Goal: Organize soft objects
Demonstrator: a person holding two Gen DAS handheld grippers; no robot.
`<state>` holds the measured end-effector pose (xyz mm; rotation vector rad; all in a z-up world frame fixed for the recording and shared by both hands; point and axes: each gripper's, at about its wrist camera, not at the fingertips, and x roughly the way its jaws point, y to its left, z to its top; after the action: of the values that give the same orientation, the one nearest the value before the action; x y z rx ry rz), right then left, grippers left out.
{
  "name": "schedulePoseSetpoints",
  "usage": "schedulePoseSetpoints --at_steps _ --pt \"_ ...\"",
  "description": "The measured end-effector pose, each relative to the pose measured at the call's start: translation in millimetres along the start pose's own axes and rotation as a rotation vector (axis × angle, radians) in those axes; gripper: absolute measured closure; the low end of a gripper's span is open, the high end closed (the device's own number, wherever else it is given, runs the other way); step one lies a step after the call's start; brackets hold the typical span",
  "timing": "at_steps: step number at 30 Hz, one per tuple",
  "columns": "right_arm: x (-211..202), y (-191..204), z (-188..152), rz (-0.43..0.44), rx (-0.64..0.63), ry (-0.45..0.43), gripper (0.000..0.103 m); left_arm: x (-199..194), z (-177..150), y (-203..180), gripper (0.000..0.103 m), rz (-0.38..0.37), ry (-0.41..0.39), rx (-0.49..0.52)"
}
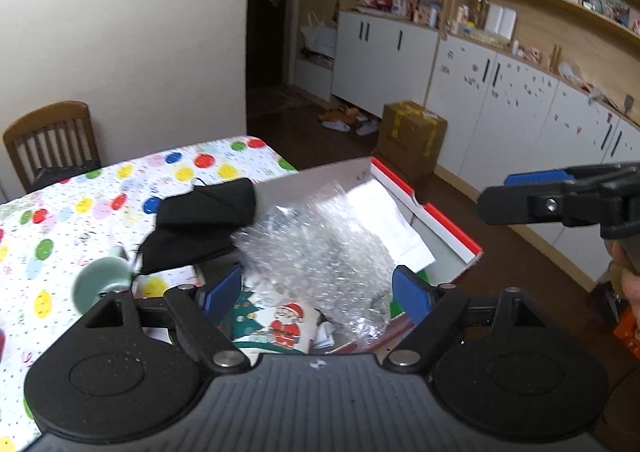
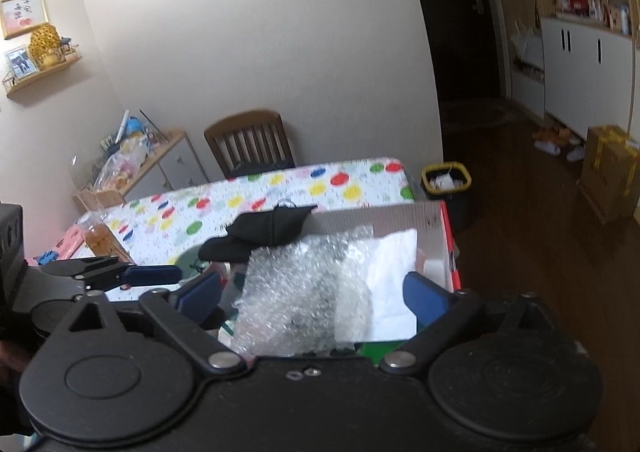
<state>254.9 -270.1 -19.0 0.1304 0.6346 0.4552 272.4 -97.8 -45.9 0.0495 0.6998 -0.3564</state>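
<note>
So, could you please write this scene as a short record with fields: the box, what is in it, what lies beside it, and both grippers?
container: open white cardboard box with red rim, on the dotted colourful tablecloth
inside box: crumpled clear bubble wrap; white sheet of paper
on box edge: black fabric piece, draped partly over the box wall, partly on the tablecloth
left gripper: open, holding nothing, above the bubble wrap
right gripper: open, holding nothing, above the box
</note>
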Motion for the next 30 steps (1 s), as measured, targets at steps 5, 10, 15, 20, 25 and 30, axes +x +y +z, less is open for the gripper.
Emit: schedulePoseSetpoints --at_steps 5,10,15,20,25,30 --pt "-8.8 11.5 -6.4 -0.012 -0.012 -0.054 0.000 -22.8 -1.6 9.2 0.013 0.026 -0.040 -0.040" --pt "-16.1 22.7 -13.7 -0.037 -0.019 -0.078 0.000 -42.3 -5.2 13.9 0.007 0.045 -0.068 -0.066" --pt "-23.1 34.2 -19.1 -0.064 -0.039 -0.094 0.000 -62.2 -13.4 17.9 0.000 0.067 -0.088 -0.092" --pt "-26.5 47.4 -26.4 -0.077 -0.054 -0.114 0.000 -78.2 -19.6 19.8 0.000 0.100 -0.109 -0.121" --pt "-28.9 60.5 -35.9 -0.101 -0.074 -0.135 0.000 -92.8 -26.9 20.5 0.000 0.144 -0.133 -0.127" --pt "-29.6 69.8 -45.1 -0.110 -0.050 -0.127 0.000 -102.0 -35.7 22.3 0.000 0.180 -0.131 -0.128"
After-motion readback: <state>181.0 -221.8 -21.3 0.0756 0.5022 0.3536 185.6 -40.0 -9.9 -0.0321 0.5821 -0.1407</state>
